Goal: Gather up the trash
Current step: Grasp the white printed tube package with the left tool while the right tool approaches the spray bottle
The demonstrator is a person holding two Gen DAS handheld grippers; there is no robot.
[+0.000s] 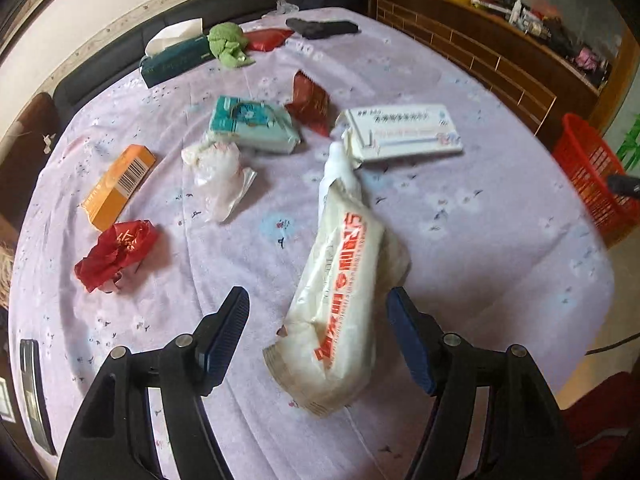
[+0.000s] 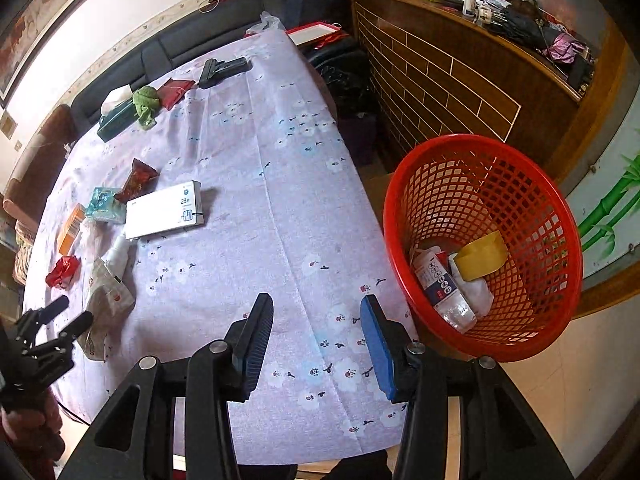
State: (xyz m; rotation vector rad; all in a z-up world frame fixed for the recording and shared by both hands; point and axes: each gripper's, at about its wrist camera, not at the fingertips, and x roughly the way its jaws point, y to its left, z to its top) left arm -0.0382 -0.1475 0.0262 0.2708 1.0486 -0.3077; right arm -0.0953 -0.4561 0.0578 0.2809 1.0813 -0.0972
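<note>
A white wrapper with orange print (image 1: 344,280) lies on the lilac tablecloth (image 1: 480,208), its near end between the open jaws of my left gripper (image 1: 318,316); no pad touches it. It also shows in the right wrist view (image 2: 106,296). More trash lies beyond: a crumpled red wrapper (image 1: 116,254), an orange box (image 1: 118,186), a clear plastic bag (image 1: 222,176), a teal packet (image 1: 252,124), a dark red wrapper (image 1: 310,104), a white box (image 1: 404,132). My right gripper (image 2: 316,344) is open and empty over the table's near edge, left of the red basket (image 2: 556,216).
The basket holds a bottle (image 2: 440,288) and yellow paper (image 2: 480,256). At the table's far end are a dark green tissue box (image 1: 176,60), a green cloth (image 1: 228,44), a red packet (image 1: 266,38) and a black object (image 1: 320,28). A wooden cabinet (image 2: 460,80) stands to the right.
</note>
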